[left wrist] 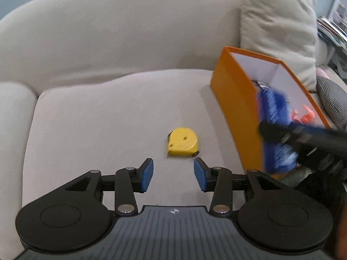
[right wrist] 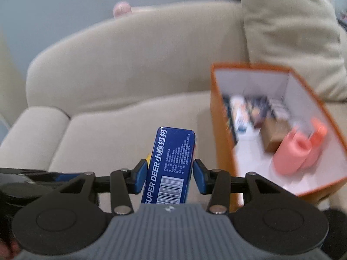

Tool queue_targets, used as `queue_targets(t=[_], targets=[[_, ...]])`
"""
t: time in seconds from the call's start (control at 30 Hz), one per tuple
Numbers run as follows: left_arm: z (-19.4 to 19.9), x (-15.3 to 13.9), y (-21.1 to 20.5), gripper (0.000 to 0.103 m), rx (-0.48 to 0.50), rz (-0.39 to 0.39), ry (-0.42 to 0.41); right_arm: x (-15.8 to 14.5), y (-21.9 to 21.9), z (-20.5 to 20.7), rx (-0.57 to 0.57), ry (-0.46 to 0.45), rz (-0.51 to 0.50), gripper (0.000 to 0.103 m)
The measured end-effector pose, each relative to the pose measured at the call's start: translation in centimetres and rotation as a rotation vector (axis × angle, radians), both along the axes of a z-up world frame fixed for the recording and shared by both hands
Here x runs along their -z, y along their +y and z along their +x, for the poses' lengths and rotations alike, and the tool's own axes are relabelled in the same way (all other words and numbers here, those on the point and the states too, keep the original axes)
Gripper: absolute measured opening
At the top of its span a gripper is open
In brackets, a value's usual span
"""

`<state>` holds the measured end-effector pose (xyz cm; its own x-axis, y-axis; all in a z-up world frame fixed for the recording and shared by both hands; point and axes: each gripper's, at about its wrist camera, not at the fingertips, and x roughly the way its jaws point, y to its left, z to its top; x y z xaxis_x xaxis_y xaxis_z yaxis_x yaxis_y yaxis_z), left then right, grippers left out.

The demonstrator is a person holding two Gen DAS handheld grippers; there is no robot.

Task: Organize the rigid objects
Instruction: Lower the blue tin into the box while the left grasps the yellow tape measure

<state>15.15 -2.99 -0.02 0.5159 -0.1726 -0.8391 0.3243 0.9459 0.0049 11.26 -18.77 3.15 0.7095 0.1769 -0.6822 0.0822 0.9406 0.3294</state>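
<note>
On the left, the left gripper (left wrist: 173,174) hung over the sofa seat (left wrist: 97,119) with its jaws apart and nothing between them, the yellow tape measure (left wrist: 182,142) lying on the cushion just beyond its tips. Further right, the right gripper (right wrist: 170,176) was clamped on the blue tin (right wrist: 171,162), held end-up beside the orange box (right wrist: 221,130), which already held a pink bottle (right wrist: 297,151) and other items. To my eye the tin wanted carrying clear over the near wall and lowering into the bare floor before letting go.
</note>
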Motion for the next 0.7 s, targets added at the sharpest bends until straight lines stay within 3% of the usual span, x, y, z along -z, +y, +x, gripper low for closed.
queue_targets(t=[0.1,0.2,0.33,0.53,0.7], targets=[[0.6,0.1,-1.6,0.058,0.054,0.016,-0.017,-1.8,-3.0,0.2,0.032,-0.02,-0.017,0.047],[1.7,1.2,-3.0,0.062,0.094,0.036,-0.016,-1.5,-6.2,1.8,0.03,0.027,-0.037,0.048],[3.0,3.8,-4.4,0.074,0.12,0.073,-0.003,1.2,-9.0,4.3,-0.006,0.144,-0.048,0.048],[5.5,7.3,-5.2,0.074,0.112,0.149,0.043,6.0,-10.8,7.2,-0.054,0.302,0.005,0.048],[6.9,8.8,-5.5,0.076,0.106,0.166,0.071,9.0,-10.3,9.9,-0.104,0.361,-0.011,0.048]])
